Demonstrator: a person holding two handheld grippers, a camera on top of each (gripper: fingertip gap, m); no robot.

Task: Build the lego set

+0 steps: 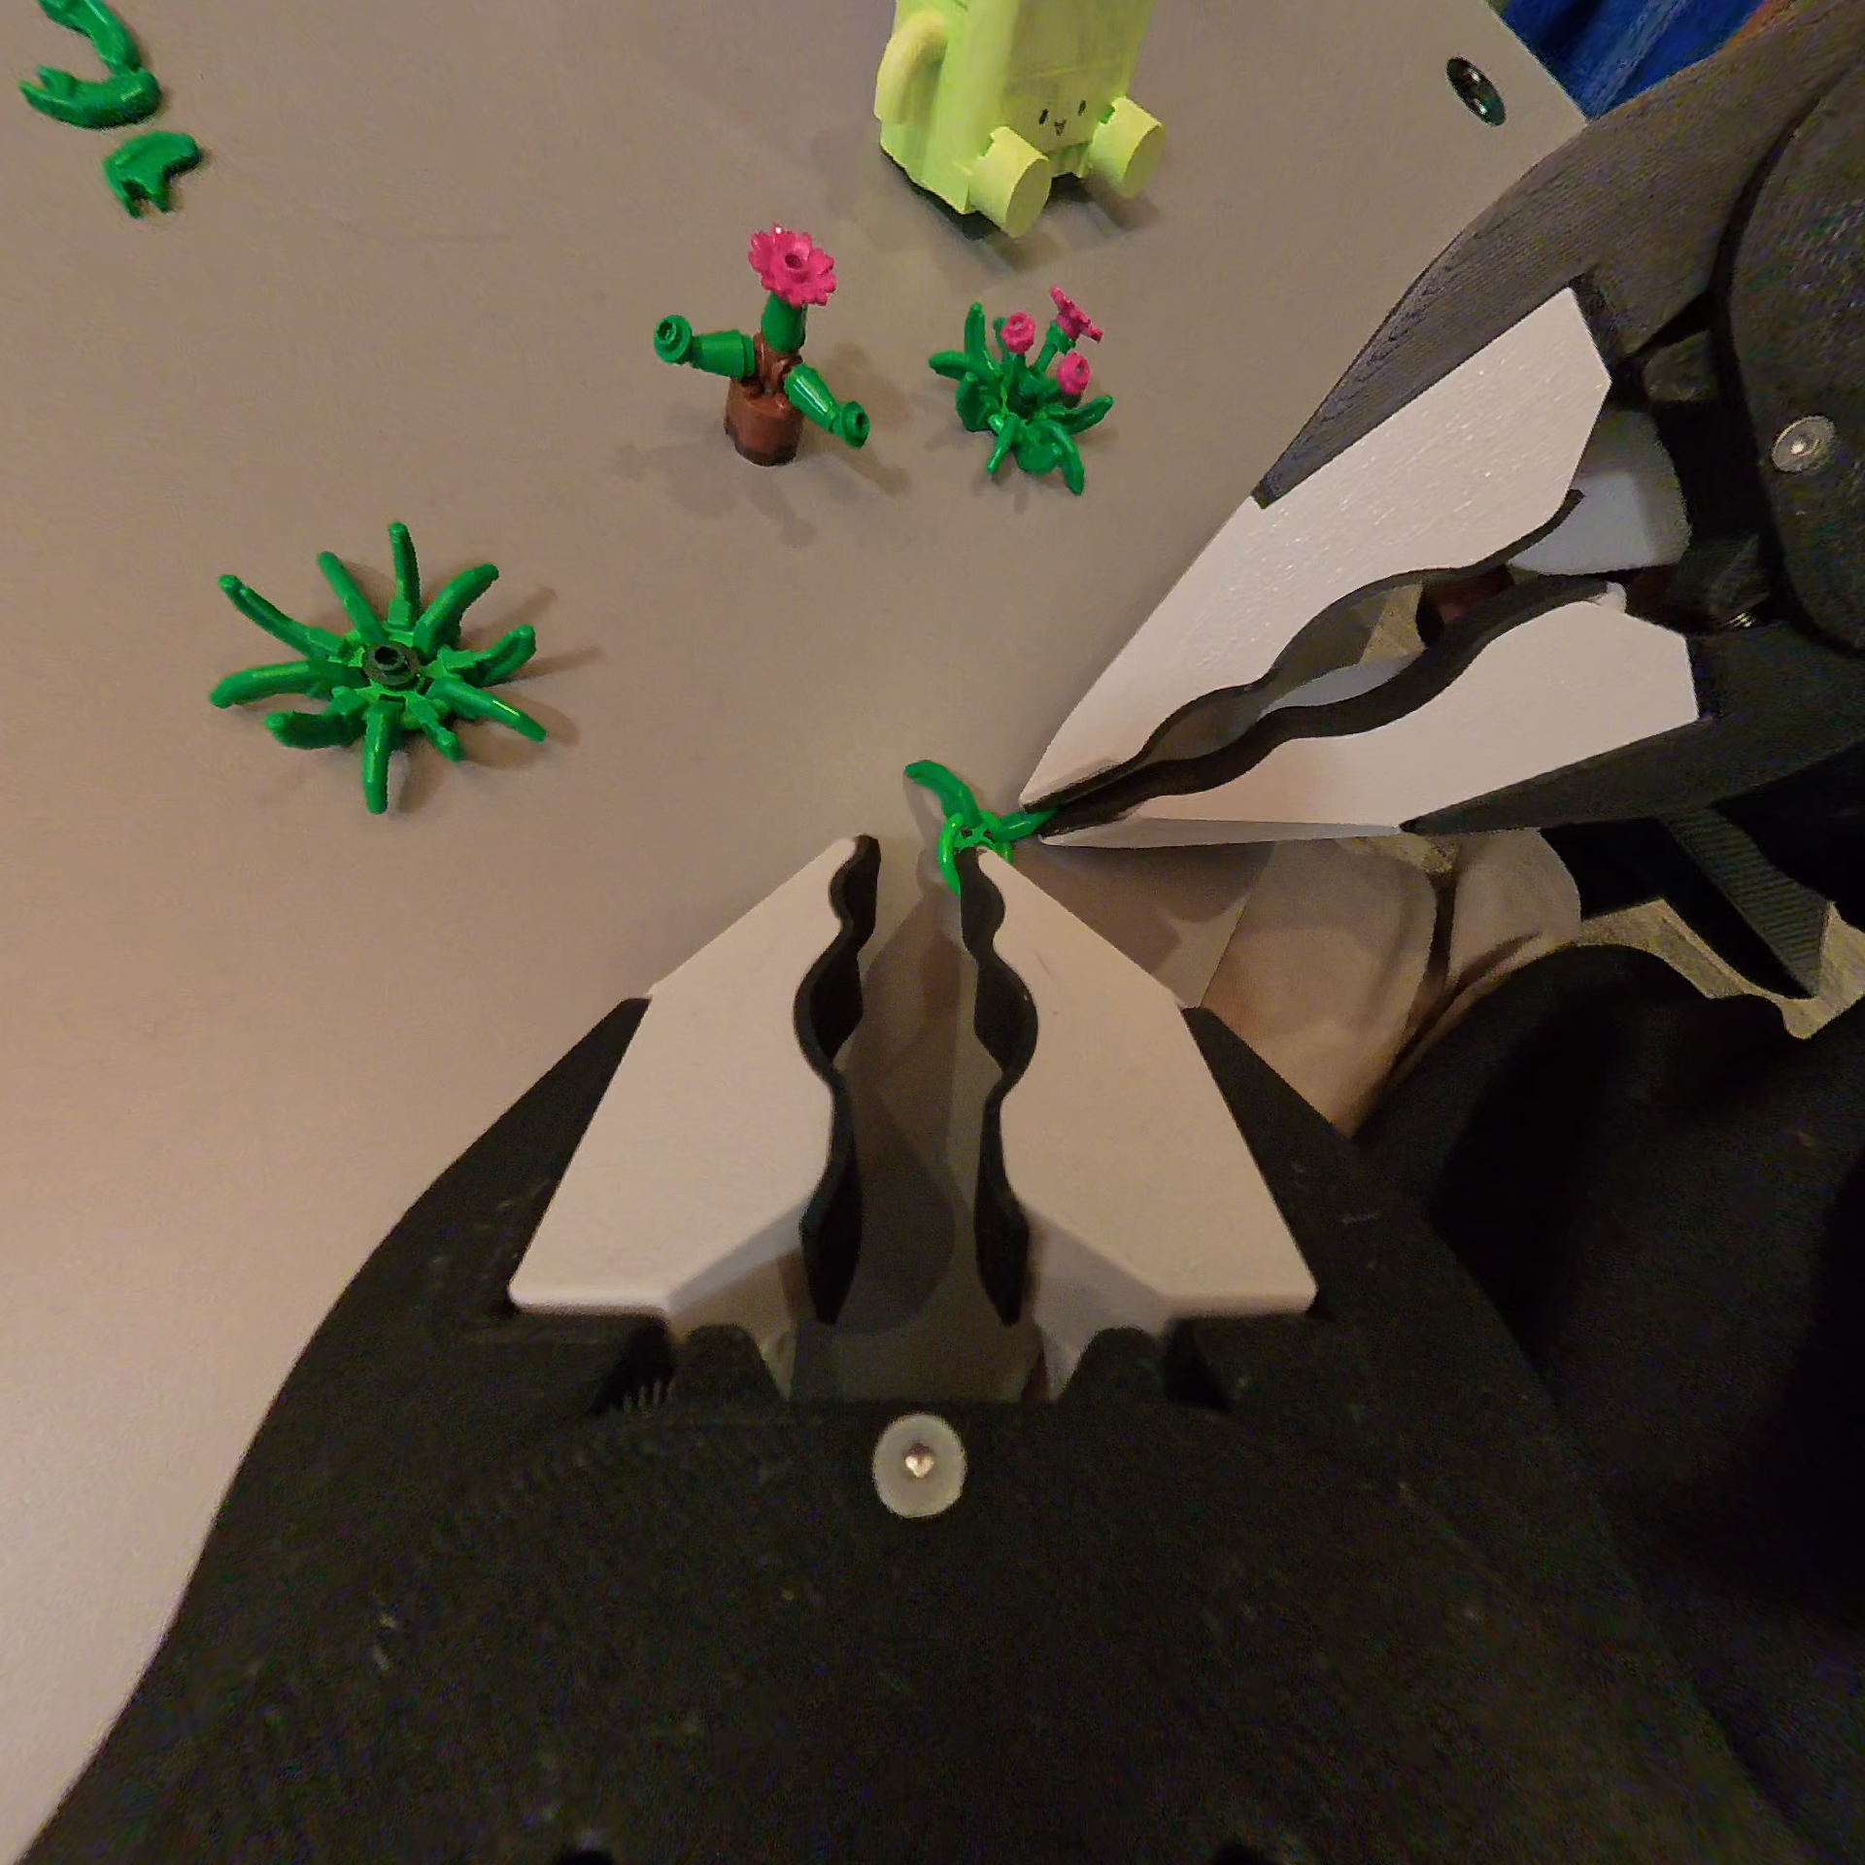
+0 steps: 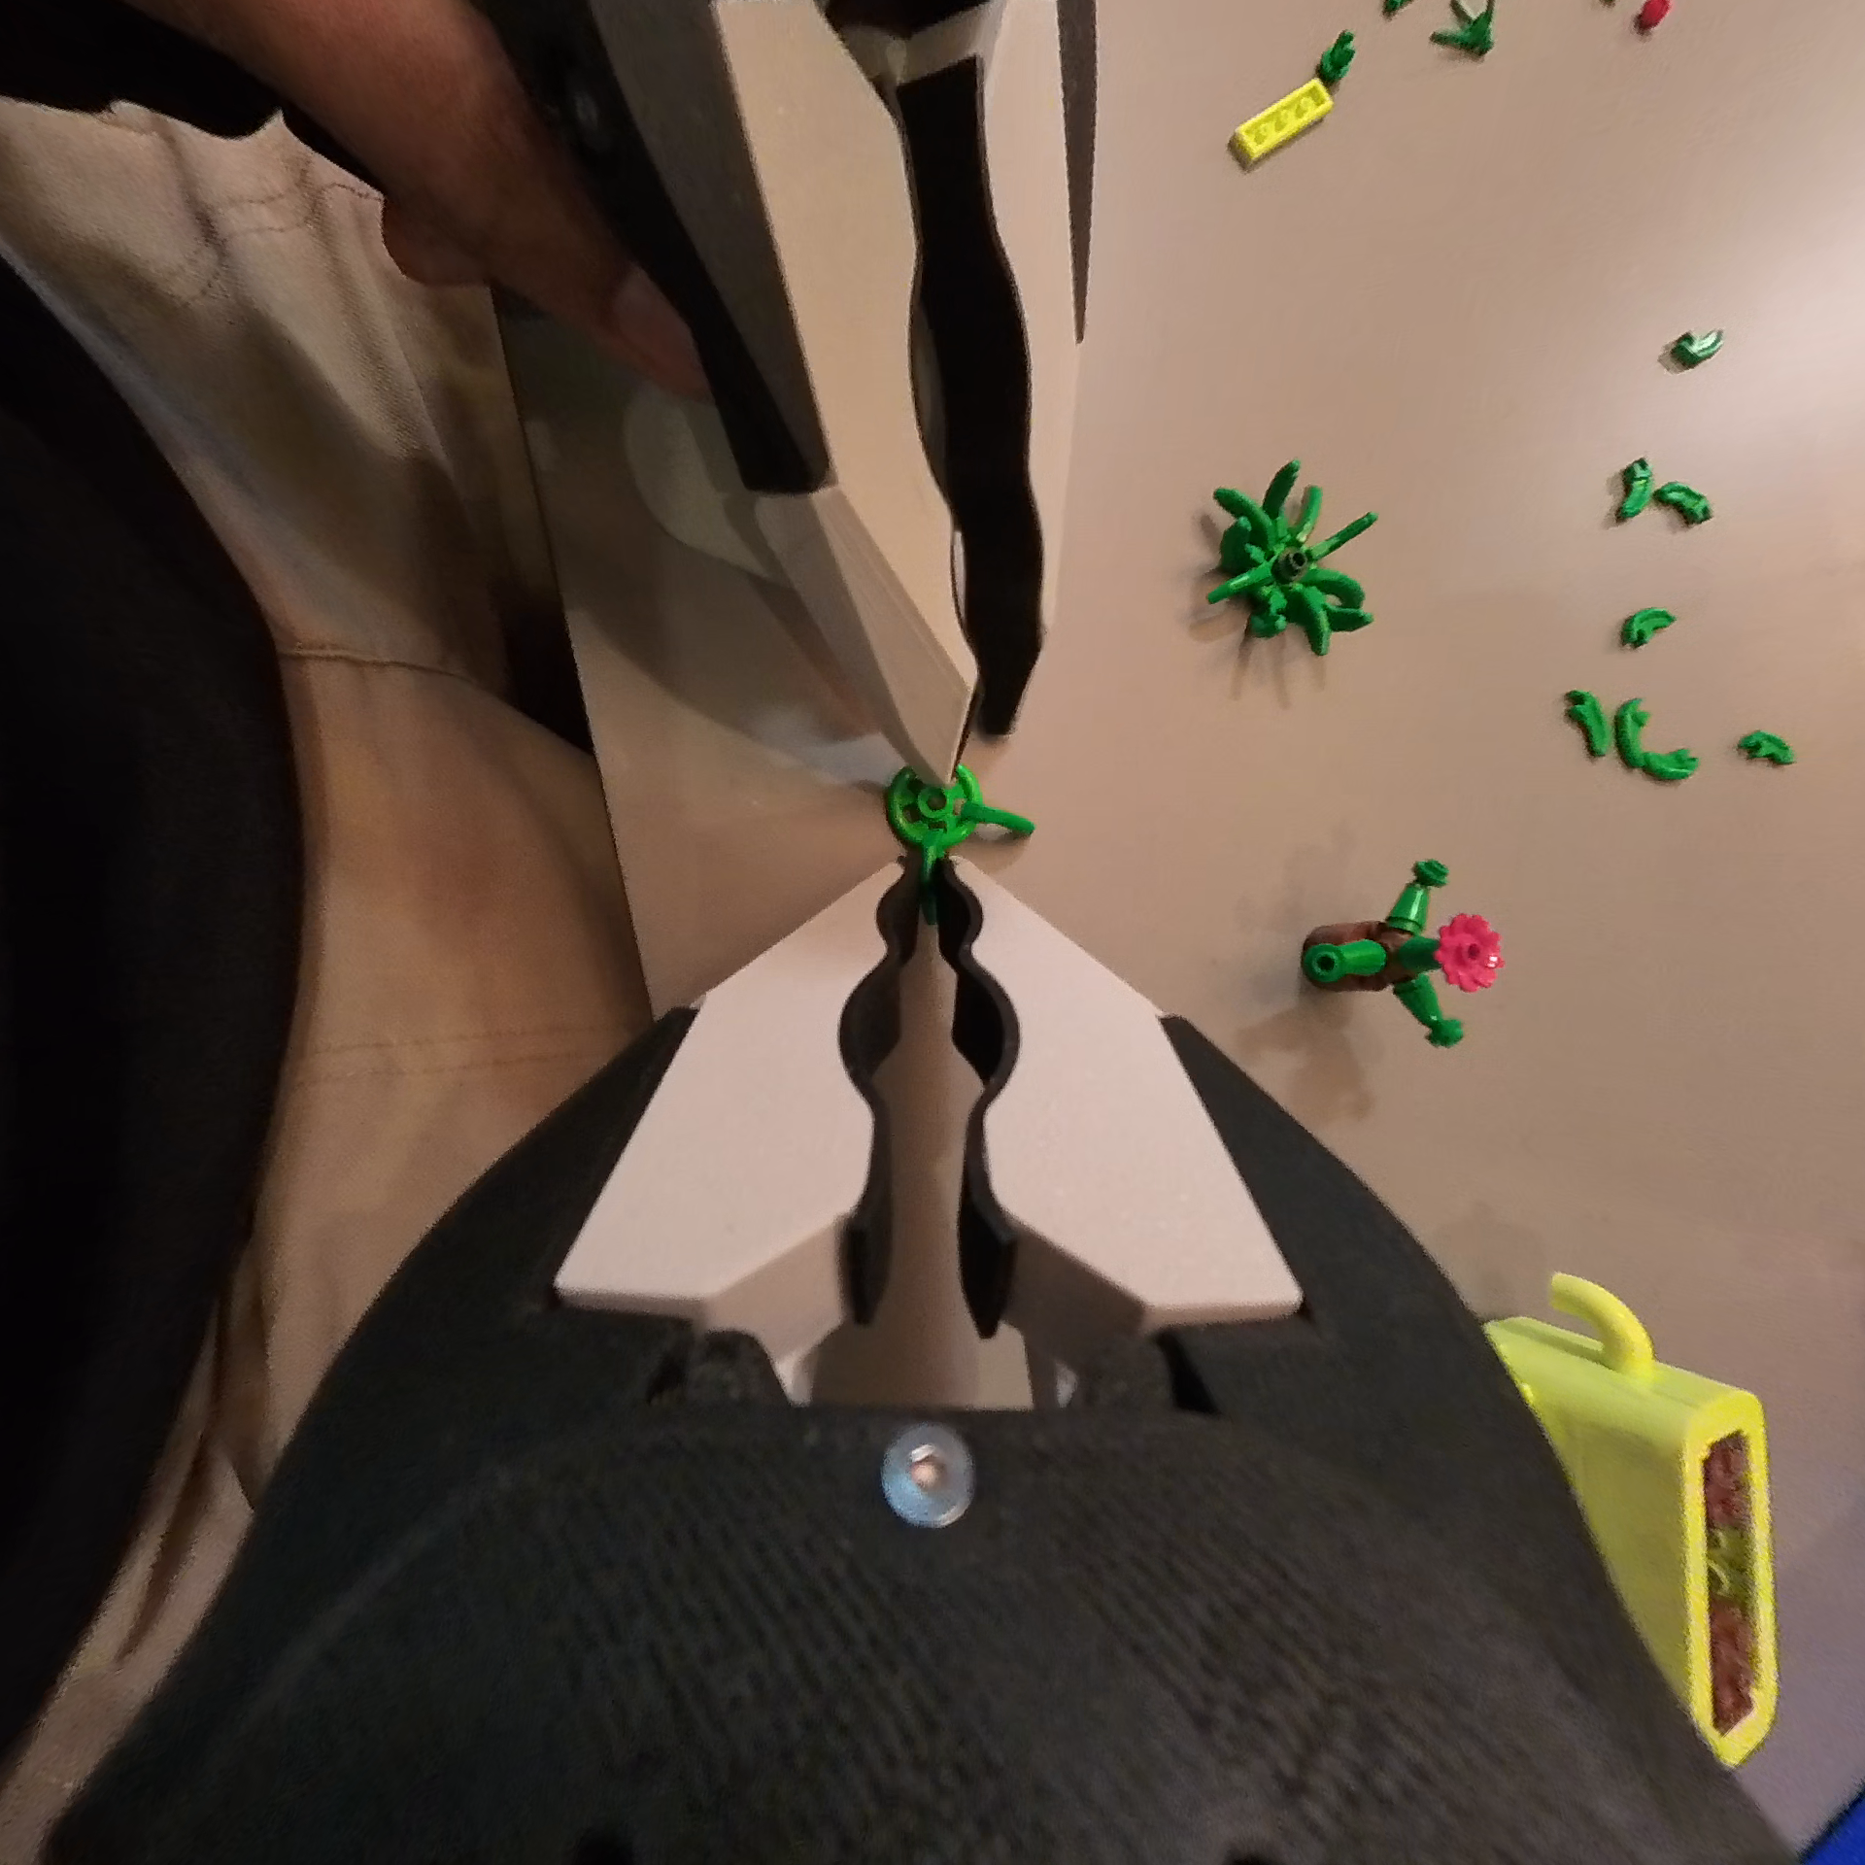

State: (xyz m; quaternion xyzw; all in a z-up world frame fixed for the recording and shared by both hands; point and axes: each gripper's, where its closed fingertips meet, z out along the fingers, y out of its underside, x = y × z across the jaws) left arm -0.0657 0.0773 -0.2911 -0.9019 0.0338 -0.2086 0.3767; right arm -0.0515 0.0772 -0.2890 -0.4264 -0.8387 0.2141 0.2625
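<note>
With the right claw (image 2: 934, 888) pinching the green stem piece (image 1: 964, 823) over the worktop's (image 1: 303, 1009) near edge, the open left claw (image 1: 920, 858) is touching its ring and, I judge, should close gently, squarely.

You cannot see the whole lime green figure (image 1: 1014, 96): the top edge of the left wrist view cuts off its upper part. In the right wrist view its side (image 2: 1635, 1494) runs off the frame, and the brown and green bits inside its slot are too blurry to name. The small green leaf piece (image 2: 934, 807) is partly hidden where the fingertips of your right gripper (image 2: 926, 888) close on its stem. Far-off green bits (image 2: 1463, 25) and a red speck (image 2: 1647, 12) at the top edge are too small and cut off to name.
</note>
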